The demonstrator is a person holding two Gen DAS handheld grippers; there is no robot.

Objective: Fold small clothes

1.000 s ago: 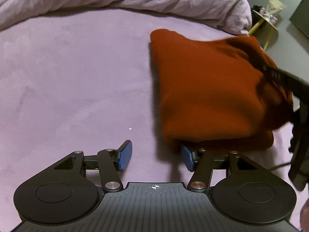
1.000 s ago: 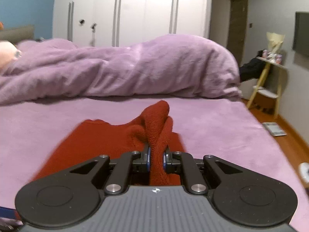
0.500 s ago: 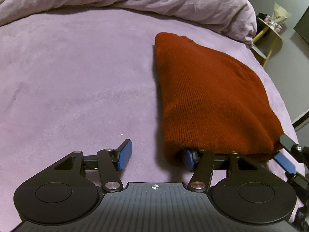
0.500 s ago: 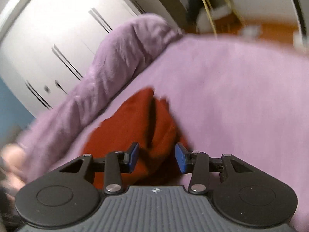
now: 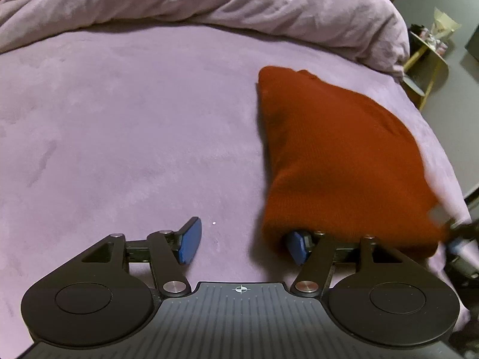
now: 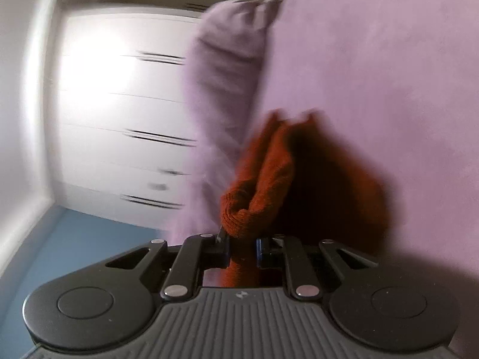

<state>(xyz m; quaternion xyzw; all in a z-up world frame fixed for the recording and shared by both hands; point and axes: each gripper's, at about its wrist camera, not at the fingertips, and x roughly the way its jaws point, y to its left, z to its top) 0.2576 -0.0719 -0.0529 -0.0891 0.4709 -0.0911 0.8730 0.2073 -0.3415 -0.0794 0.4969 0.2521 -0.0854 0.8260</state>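
Rust-red knit [image 5: 338,161] lies folded on the bed [image 5: 119,125], just right of our left gripper [image 5: 242,243]. Its near hem drapes over the right finger, whose blue pad [image 5: 295,246] peeks out from under the cloth; the other pad [image 5: 190,240] sits on bare sheet, nothing between the two. So the left fingers are spread, and they have just opened a bit wider, w/ no pinch on the knit.

Right gripper [image 6: 242,252]: its fingers have just closed again and now pinch a bunched edge of the knit [image 6: 257,191], pressed close w/ cloth between the pads. The view is tipped hard sideways and blurred, wardrobe [image 6: 119,113] running along the left, duvet [image 6: 227,68] beyond the fingers.

Vs half a sec ago: the right fingers stood apart w/ the cloth loose between them; now they grip it. A sec ago they also held a fold, w/ the view level. In the left view the right gripper shows only as a blur at the knit's near right corner [image 5: 458,236], and that corner looks lifted.

Our read: one fold is down, we've re-gripped the right edge for the next, prob. carrying it across toward the left fingers.
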